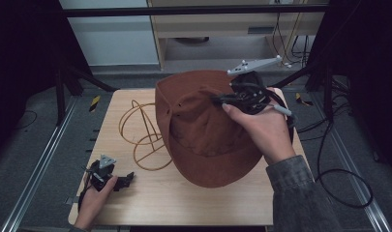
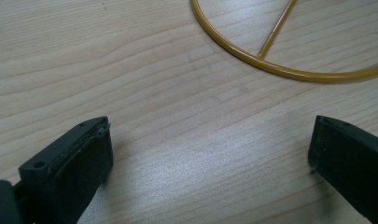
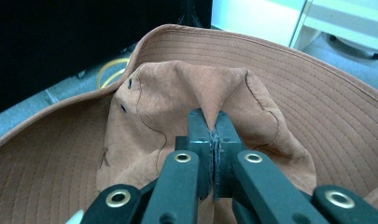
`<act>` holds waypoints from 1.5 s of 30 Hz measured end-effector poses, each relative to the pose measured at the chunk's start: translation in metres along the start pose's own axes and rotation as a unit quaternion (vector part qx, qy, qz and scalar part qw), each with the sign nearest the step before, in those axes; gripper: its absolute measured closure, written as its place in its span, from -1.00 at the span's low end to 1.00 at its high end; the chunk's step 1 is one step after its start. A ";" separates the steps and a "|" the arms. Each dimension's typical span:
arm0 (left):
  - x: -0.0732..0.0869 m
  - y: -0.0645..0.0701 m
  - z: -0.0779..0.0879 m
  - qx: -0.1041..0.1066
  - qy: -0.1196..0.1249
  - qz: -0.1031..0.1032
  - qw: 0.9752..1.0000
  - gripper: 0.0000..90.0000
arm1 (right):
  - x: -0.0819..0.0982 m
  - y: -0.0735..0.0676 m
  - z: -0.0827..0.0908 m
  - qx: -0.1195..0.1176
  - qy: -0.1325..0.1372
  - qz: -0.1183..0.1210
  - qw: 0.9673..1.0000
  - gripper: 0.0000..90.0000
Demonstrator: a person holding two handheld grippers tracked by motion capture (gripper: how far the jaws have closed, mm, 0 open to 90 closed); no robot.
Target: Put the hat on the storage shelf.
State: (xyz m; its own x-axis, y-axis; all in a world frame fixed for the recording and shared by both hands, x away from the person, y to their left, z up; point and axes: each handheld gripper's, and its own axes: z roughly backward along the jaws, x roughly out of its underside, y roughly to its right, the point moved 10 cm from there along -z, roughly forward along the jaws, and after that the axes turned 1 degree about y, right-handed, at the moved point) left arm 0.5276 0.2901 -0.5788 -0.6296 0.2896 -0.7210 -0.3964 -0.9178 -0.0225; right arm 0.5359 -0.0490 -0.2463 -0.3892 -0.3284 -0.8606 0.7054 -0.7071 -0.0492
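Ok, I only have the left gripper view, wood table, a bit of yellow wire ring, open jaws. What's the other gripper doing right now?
Observer: The right gripper is shut on a pinch of cloth at the crown of a brown hat.
Operator: Is the hat flat on the table?
Observer: No, it is tilted, its brim edge low near the table.
Operator: What is that yellow ring part of?
Observer: A yellow wire stand, with upright hoops, just left of the hat.
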 end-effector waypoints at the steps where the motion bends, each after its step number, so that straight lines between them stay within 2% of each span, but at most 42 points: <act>1: 0.000 0.000 0.000 0.000 0.000 0.000 1.000 -1.00 | -0.003 -0.001 -0.002 0.000 0.003 0.000 1.000 0.98; 12: 0.000 0.000 0.000 -0.001 0.001 0.001 1.000 -1.00 | -0.031 -0.016 -0.020 -0.008 0.021 0.003 1.000 0.98; 25: 0.000 0.000 0.000 0.000 0.000 0.001 1.000 -1.00 | -0.054 -0.038 -0.059 -0.026 0.025 0.003 0.999 0.98; 35: 0.000 0.000 0.000 0.000 0.000 0.001 1.000 -1.00 | -0.062 -0.048 -0.084 -0.034 0.023 0.003 0.999 0.98; 45: 0.000 0.000 0.000 0.000 -0.001 0.000 1.000 -1.00 | -0.066 -0.058 -0.100 -0.044 0.020 0.006 0.999 0.98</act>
State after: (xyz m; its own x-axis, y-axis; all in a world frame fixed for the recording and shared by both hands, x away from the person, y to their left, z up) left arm 0.5274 0.2901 -0.5786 -0.6313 0.2896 -0.7194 -0.3960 -0.9180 -0.0220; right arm 0.5803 0.0762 -0.2371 -0.3576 -0.3093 -0.8812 0.7593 -0.6456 -0.0815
